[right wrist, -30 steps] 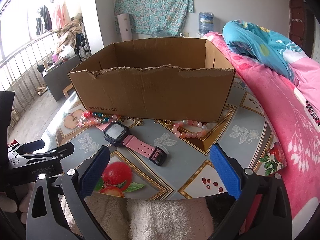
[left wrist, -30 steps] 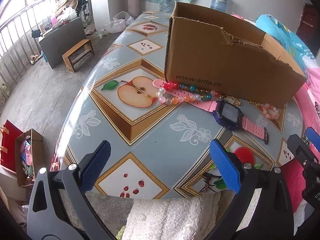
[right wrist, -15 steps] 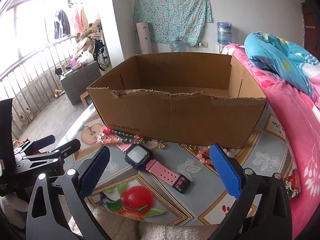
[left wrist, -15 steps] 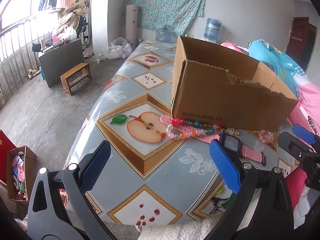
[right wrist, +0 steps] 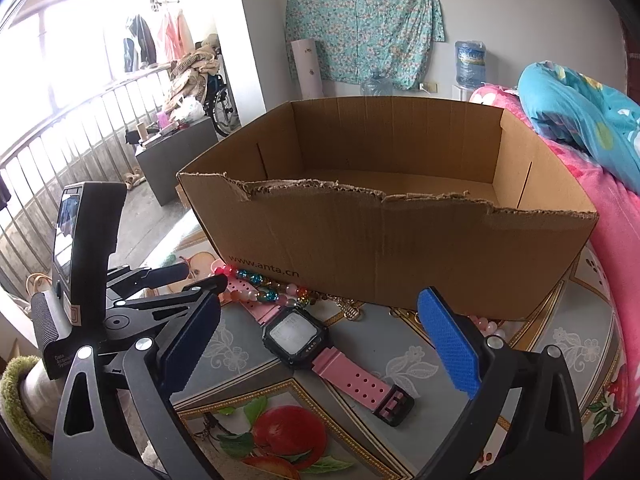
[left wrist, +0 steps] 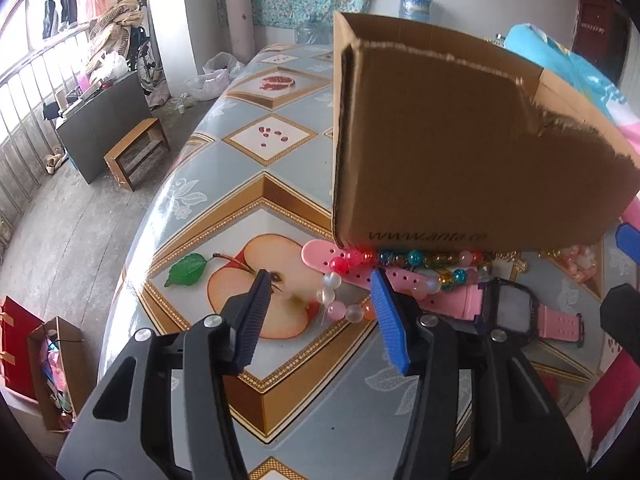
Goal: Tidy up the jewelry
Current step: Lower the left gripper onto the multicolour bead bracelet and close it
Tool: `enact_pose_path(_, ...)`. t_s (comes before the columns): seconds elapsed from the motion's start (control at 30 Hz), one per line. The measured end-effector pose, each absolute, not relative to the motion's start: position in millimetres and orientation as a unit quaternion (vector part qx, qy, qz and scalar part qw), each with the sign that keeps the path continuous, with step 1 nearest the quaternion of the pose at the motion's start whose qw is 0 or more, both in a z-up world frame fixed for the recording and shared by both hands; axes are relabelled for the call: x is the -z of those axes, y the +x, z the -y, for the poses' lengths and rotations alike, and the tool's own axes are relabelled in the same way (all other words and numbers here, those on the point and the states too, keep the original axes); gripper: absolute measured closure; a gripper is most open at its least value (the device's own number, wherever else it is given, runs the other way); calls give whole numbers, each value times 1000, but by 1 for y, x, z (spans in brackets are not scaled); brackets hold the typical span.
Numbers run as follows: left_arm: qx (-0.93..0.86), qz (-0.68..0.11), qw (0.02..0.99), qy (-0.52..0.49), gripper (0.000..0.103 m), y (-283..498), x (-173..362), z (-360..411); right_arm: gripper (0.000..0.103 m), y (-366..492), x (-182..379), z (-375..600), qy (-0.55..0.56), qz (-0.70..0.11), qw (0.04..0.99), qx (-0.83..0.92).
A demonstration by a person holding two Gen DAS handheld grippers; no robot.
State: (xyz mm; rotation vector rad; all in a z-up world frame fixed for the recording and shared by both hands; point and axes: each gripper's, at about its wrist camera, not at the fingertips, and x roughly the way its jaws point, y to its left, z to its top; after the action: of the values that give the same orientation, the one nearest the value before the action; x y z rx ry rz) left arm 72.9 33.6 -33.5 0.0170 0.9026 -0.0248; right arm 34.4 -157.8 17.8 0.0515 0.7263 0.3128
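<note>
Your left gripper (left wrist: pixel 320 300) has its jaws partly apart, having just been closing; the pale end beads of the beaded bracelet (left wrist: pixel 400 268) lie between the pads, but the right pad covers that spot, so contact cannot be told. The bracelet and a pink watch strap (left wrist: pixel 320 254) run along the foot of the cardboard box (left wrist: pixel 460 140), whose near wall hides their far side. The pink digital watch (right wrist: pixel 298 334) lies just in front of the box, toward the table's (left wrist: pixel 240 184) near edge, its face glare-washed and unreadable. Your right gripper (right wrist: pixel 320 344) is released, jaws wide, hovering above the watch with nothing pinched. A second, pink bead bracelet (right wrist: pixel 486 324) sits at the box's right near corner, mostly hidden behind the right gripper's blue pad. A gold chain (right wrist: pixel 348 308) peeks from under the box edge, too small to make out.
</note>
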Motion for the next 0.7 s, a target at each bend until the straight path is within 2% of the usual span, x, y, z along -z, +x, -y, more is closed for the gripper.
enact_pose_path(0.4,23,-457,889,25,54,26,38,-53,16,43,-13,150,36,-369,911,-179)
enact_pose_path(0.6,33,-452,891,15,56,14,36,-65,27,49,-9,135,55,-396,891,-216)
enact_pose_path(0.7,48,-443,895,-2,60,13,35,-69,33,57,-5,125,56,-417,876,-235)
